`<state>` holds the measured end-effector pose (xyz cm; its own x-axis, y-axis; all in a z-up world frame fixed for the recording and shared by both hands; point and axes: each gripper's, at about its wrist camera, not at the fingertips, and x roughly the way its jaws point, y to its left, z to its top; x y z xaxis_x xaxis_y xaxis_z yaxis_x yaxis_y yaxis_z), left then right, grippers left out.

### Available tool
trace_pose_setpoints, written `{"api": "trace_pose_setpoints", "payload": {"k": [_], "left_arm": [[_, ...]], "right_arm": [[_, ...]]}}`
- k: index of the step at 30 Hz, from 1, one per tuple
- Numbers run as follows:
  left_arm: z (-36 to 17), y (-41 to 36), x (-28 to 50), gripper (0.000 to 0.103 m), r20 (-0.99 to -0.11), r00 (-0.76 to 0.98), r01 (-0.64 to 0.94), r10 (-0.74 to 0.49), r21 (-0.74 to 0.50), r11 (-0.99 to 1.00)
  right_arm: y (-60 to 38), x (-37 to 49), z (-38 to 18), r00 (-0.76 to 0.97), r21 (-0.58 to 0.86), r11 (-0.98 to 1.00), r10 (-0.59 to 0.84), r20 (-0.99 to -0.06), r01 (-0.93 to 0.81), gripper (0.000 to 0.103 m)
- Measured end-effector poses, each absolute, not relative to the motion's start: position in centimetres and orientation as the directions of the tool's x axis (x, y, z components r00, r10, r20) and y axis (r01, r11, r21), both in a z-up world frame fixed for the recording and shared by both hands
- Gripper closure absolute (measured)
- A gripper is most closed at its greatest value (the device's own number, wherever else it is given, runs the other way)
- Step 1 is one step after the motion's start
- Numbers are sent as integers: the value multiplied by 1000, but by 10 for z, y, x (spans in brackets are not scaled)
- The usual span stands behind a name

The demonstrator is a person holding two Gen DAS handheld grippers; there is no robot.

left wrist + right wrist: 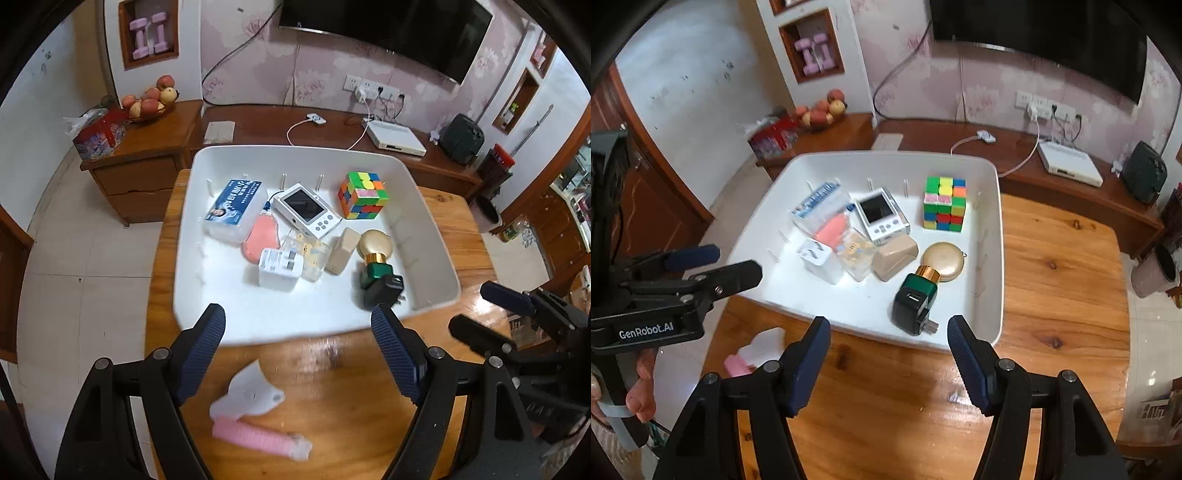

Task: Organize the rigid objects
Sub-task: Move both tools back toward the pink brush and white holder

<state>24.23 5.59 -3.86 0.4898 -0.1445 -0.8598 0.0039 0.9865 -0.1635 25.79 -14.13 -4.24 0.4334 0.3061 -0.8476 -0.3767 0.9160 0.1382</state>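
Observation:
A white tray on the wooden table holds a Rubik's cube, a white handheld device, a blue-labelled box, a white charger, a beige block, a gold-capped green bottle and a black charger. A pink-and-white item lies on the table in front of the tray, between my left gripper's fingers. My left gripper is open and empty above it. My right gripper is open and empty at the tray's near edge, by the black charger.
A wooden TV cabinet stands behind the table with a fruit bowl, tissue box and white set-top box. A bin stands at the right. The table drops off to tiled floor at the left.

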Motion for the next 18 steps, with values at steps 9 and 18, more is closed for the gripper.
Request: {"api": "trace_pose_setpoints", "payload": {"k": [9, 18], "left_arm": [[-11, 78, 183, 19, -823, 553, -17, -128, -165, 986], [-7, 90, 128, 19, -753, 651, -58, -92, -170, 984]], "right_arm": [[-141, 205, -7, 510, 127, 895, 356, -783, -429, 36], [-127, 167, 4, 542, 135, 868, 412, -732, -478, 36]]}}
